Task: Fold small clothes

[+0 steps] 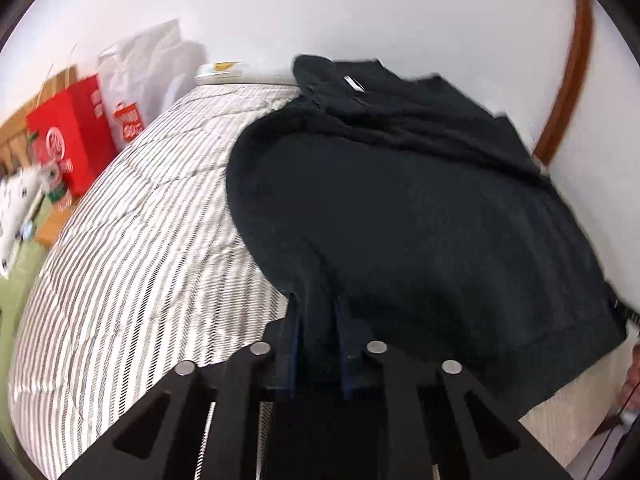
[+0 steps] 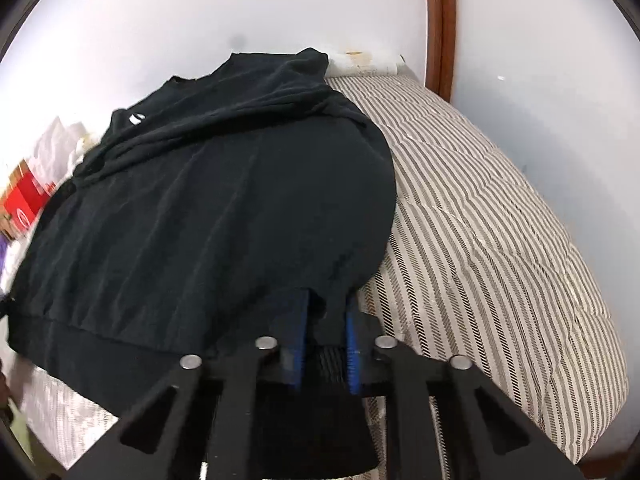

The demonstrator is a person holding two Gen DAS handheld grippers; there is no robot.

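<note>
your left gripper (image 1: 316, 304) is pinched tight on the near hem corner of the black shirt (image 1: 420, 220), blue-lined fingers (image 1: 291, 320) with only a fold of cloth between them. your right gripper (image 2: 326, 300) is the same: fingers (image 2: 351, 328) clamped on the other near hem corner of the black shirt (image 2: 208, 208), ribbed band bunched between the pads. shirt lies spread on the striped mattress (image 1: 132, 240), hem at the near edge, neck end toward the far edge by the white wall (image 1: 320, 8). small white label (image 1: 354, 83) shows near the collar. red bag (image 1: 68, 136) and white bag (image 1: 148, 68) stand past the mattress's left edge. wooden door frame (image 2: 440, 28) rises behind the far right corner.
</note>
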